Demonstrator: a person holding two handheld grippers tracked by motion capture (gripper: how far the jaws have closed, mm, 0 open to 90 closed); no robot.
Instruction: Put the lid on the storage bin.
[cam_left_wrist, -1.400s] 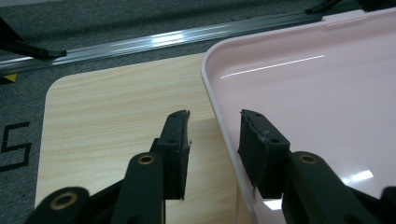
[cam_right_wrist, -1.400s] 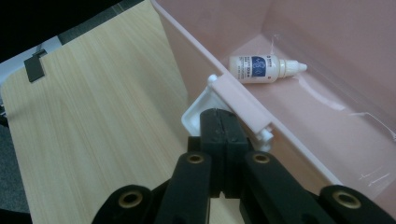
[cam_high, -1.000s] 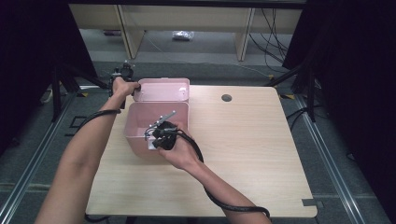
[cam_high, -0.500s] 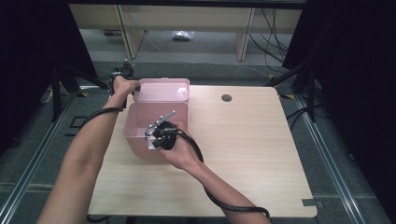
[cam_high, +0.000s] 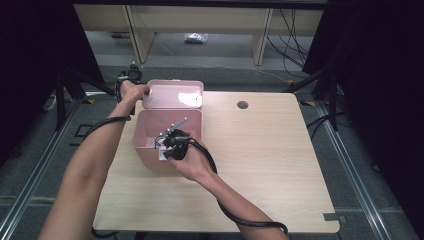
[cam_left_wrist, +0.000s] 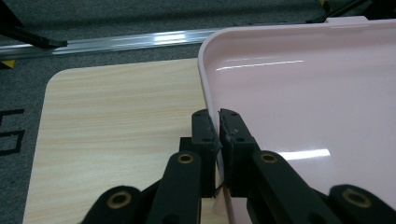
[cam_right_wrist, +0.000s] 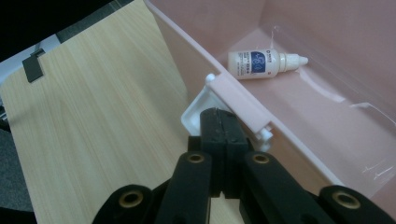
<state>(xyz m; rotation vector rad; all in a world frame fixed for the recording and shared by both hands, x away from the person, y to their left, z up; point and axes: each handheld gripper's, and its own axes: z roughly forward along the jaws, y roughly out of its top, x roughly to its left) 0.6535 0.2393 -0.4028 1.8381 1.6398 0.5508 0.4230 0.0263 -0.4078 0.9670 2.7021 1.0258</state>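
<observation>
Wooden table (cam_high: 260, 165), pink box's (cam_high: 150, 150) lid (cam_high: 175, 95) swung back

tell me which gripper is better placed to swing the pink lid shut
Left, probably. The left gripper has just closed its jaws on the edge of the open lid. The right gripper is shut at the box's front white latch, away from the lid.

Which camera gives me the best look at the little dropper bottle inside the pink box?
The right gripper view: the dropper bottle lies on its side on the pink box floor, label and nozzle clear. In the high view the right hand and gripper cover that part of the box; the left gripper view looks at the lid.
</observation>
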